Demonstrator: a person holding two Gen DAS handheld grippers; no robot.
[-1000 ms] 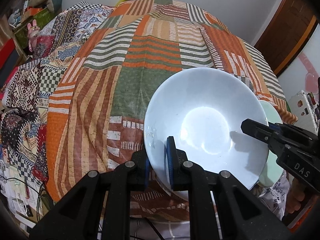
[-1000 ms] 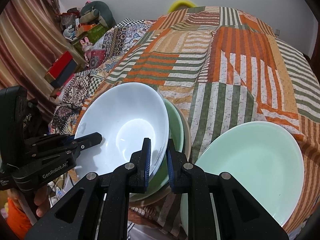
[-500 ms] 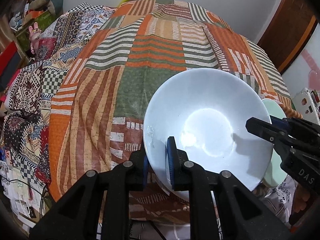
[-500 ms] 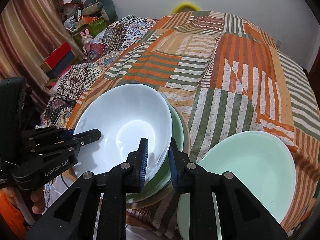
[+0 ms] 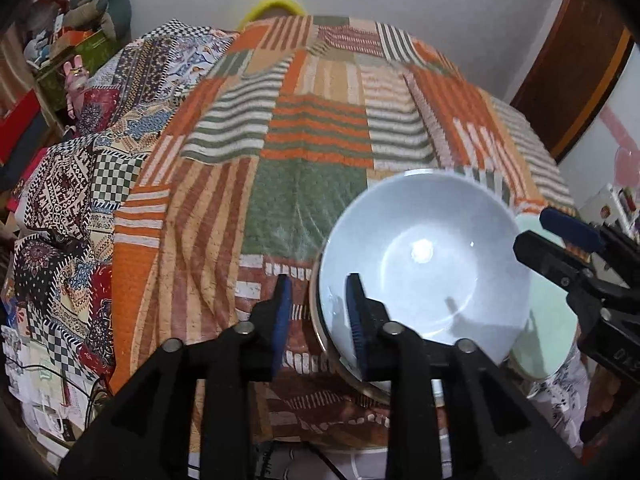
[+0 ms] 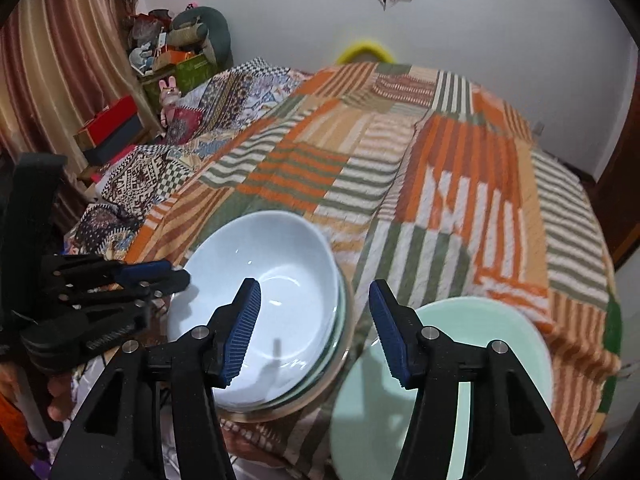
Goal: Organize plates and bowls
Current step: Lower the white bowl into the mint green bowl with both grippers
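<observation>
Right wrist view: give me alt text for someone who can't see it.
The right gripper, jaws just opened, straddles the near rim of a white bowl nested on a stack of dishes. A pale green plate lies beside it on a striped patchwork cloth; the left gripper is at the bowl's far-left edge.

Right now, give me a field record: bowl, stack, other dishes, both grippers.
white bowl: top of a nested stack, near edge of the patchwork cloth
stack under it: a pale green dish rim and a tan rim show
pale green plate: alone, right of the stack
left gripper: open, just opened, fingers straddle the bowl's rim without pressing
right gripper: open, just opened, rim between fingers, not touched
</observation>
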